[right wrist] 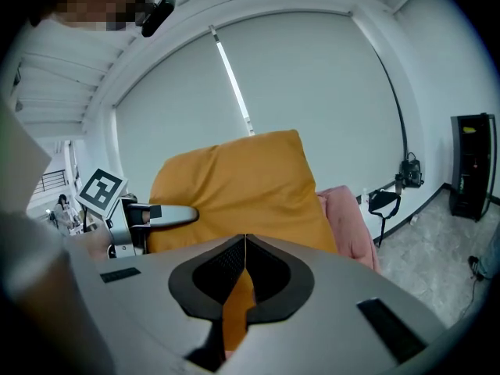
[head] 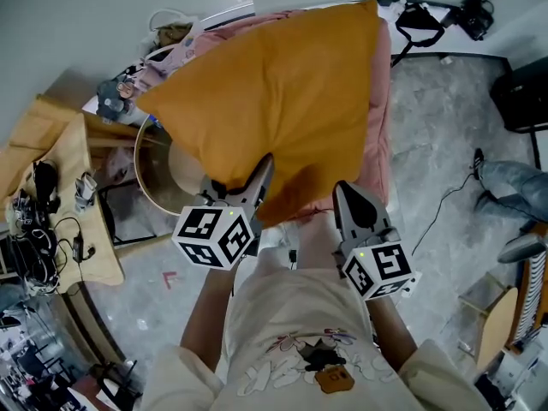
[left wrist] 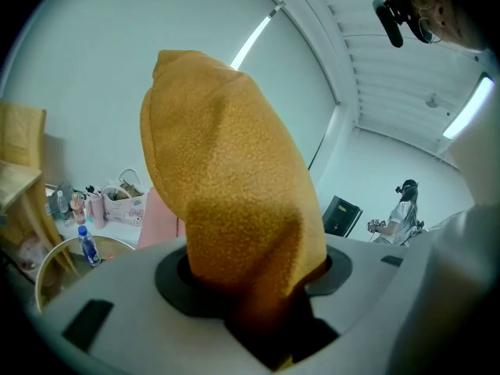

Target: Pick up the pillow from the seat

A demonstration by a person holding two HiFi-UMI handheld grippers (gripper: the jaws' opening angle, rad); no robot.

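Head view: pillow (head: pixel 274 101) fills 12 o'clock, lying over the pink seat (head: pixel 382 101), whose edge shows at 2 o'clock. Left claw (head: pixel 257 178) bites the pillow's lower edge at 6 o'clock, right claw (head: pixel 349 202) near it at 5 o'clock. Can't tell if the pillow is clear of the seat.

Left gripper view: claw clenched on a thick bunched fold; pillow towers to 12 o'clock.

Right gripper view: jaws almost together, pinching only a thin strip of pillow edge. Left claw at 9 o'clock.

Step in hand looks like the lift. Raise both claws level and together. The right hold is shallow and may slip, so no jerks and no pulling the claws apart.
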